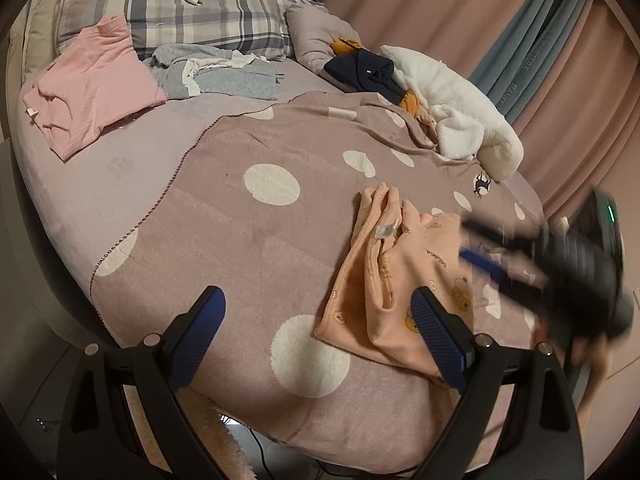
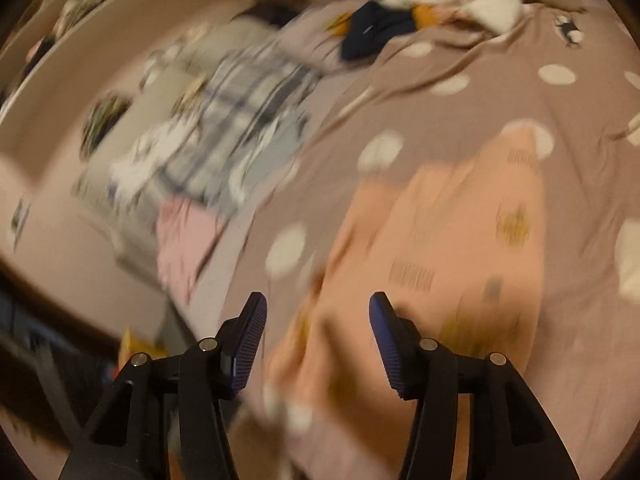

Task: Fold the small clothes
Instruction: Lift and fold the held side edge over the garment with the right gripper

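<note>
On the polka-dot blanket [image 1: 248,216] covering the bed lies a peach baby garment [image 1: 404,280], half folded. It looks soft, light and floppy, so grabbing a corner or hem seems best. Left gripper [image 1: 318,320] jaws gape wide, empty; right gripper [image 2: 318,320] jaws sit half open, holding nothing.

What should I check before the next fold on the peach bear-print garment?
1. Left gripper open and empty: ok.
2. Right gripper clear of cloth: ok, jaws apart, nothing between them.
3. Peach garment lying on the dotted blanket: ok.
4. Garment flat: not ok, its upper edge is bunched in ridges.
5. Right wrist view sharp enough to aim: not ok, blurred.
6. White fleece clear of the garment: ok.
</note>
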